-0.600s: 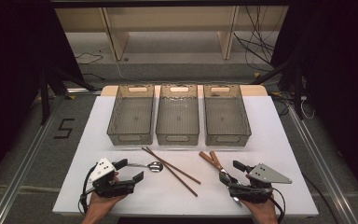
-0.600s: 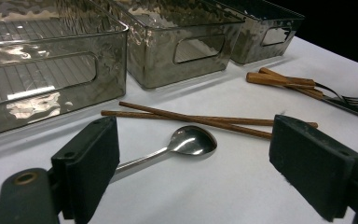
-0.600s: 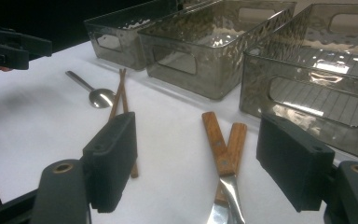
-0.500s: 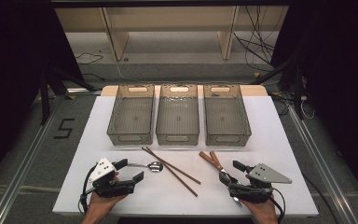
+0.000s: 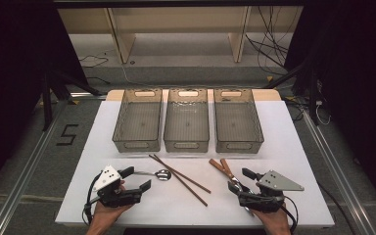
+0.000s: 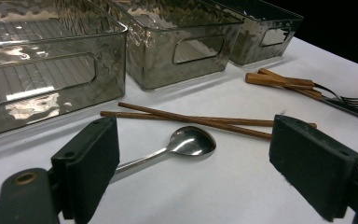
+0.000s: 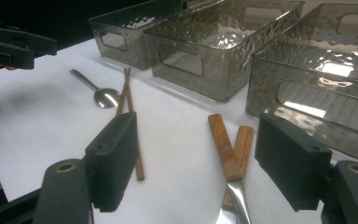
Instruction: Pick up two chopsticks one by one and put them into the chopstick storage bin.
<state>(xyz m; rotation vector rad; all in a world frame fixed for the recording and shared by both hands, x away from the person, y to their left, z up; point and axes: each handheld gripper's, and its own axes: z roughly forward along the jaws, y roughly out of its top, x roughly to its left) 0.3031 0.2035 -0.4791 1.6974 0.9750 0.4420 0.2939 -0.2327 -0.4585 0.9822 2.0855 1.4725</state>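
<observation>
- I am holding the left hand-held gripper (image 5: 138, 180) with jaws wide apart, empty, over the near left of the surface (image 5: 293, 142).
- The metal spoon (image 6: 189, 141) is lying just beyond it: light, stiff, slippery; I judge the thin handle the best hold.
- The right hand-held gripper (image 5: 241, 179) is gaping too, near the wooden-handled cutlery (image 7: 230, 156).
- The chopsticks (image 5: 180, 178), light and prone to rolling, are lying between them, near three empty bins (image 5: 187, 119).

The high view looks forward and down over the whole desk (image 5: 284, 132). Each gripper view sits low and close behind its own tongs; both share the chopsticks (image 6: 200, 120) and spoon (image 7: 103, 97).
</observation>
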